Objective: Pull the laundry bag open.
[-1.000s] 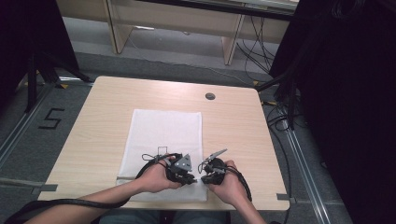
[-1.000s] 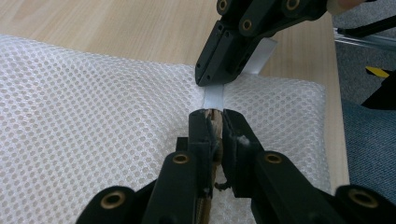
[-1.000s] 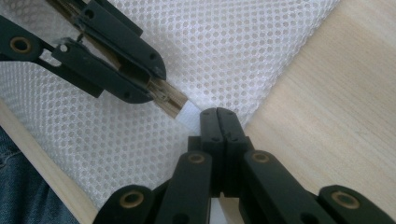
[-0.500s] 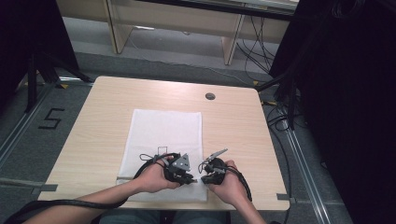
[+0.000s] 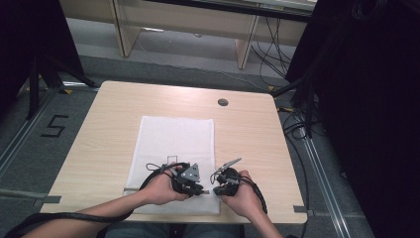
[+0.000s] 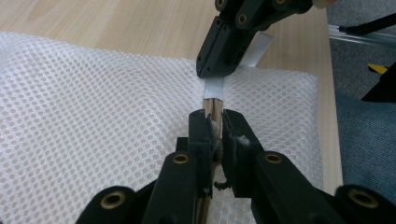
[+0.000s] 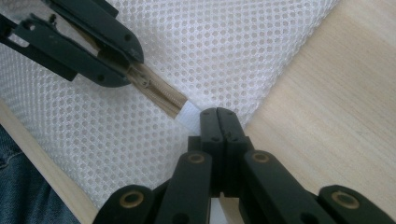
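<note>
White mesh bag (image 5: 173,158) lies flat on the pale wooden surface (image 5: 257,134), toward the near edge where the person sits, its long side running away from them. Along the bag's near end runs a tan zipper (image 7: 161,98), ending in a small white fabric tab (image 7: 190,119) near the bag's right-hand corner.

Both hands meet over that near end. In the high view the left tool (image 5: 190,182) and the right tool (image 5: 220,182) sit just beside each other, tips pointing inward, with black cables looping back along the forearms.

From the left gripper view, the left tool (image 6: 215,128) is clamped on the zipper, its two black jaws pinched together around the tan tape where the slider seems to sit. Just beyond it, the right tool (image 6: 219,70) comes down onto the white tab.

From the right gripper view, the right tool (image 7: 218,116) has its jaws pressed tight together on the end of that white tab, while the left tool (image 7: 116,63) grips the zipper a little farther along, the tan teeth stretched straight between the two.

A small dark grommet (image 5: 223,102) sits in the surface well beyond the bag.
</note>
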Tool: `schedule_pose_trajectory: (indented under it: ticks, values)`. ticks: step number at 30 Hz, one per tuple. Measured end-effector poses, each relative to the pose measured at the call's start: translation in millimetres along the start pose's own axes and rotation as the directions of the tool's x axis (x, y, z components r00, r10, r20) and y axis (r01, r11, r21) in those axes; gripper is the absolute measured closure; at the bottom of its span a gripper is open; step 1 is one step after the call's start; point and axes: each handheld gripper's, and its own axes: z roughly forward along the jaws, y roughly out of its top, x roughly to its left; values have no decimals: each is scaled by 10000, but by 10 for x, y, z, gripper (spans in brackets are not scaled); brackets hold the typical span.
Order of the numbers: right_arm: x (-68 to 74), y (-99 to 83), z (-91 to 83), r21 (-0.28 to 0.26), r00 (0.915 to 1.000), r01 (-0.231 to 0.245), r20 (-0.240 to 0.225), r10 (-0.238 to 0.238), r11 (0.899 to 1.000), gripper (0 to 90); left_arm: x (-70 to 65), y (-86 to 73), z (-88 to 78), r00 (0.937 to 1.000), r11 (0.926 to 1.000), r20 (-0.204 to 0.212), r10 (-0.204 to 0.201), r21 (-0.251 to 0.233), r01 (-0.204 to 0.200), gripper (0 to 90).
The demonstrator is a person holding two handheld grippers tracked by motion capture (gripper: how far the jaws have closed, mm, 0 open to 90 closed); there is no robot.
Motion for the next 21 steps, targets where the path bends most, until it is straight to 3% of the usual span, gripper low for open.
schedule_pose_trajectory:
  ticks: [7, 11, 12, 13, 17, 19, 21]
  values:
    - [0, 0, 0, -11, 10000, -6, 0, 6, 10000, 900, 2, -6, -9, 10000, 10000, 48, -21, -12, 21, 824]
    - [-1, 1, 0, 12, 10000, 14, -10, -14, 10000, 900, 12, -22, -28, 9998, 9998, 20, 195, -61, -195, 824]
    - [0, 2, -1, 16, 10000, 14, 2, -14, 10000, 900, 15, -29, -41, 9998, 9998, 4, 198, 88, -198, 824]
    - [0, 2, 0, 3, 10000, 9, -3, -9, 10000, 900, 6, -33, -37, 10000, 10000, 55, 19, -71, -19, 824]
    - [0, 1, -1, -3, 10000, 28, 20, -28, 10000, 900, -1, -33, -35, 10000, 10000, 26, 60, -78, -60, 824]
    - [20, -2, -3, 74, 9997, -229, -89, 229, 9997, 900, -4, -35, -43, 9999, 9999, -3, 151, -10, -151, 824]
    - [-1, 1, -1, 14, 10000, 24, -13, -24, 10000, 900, 10, -40, -66, 9996, 9996, -22, 291, 51, -291, 824]
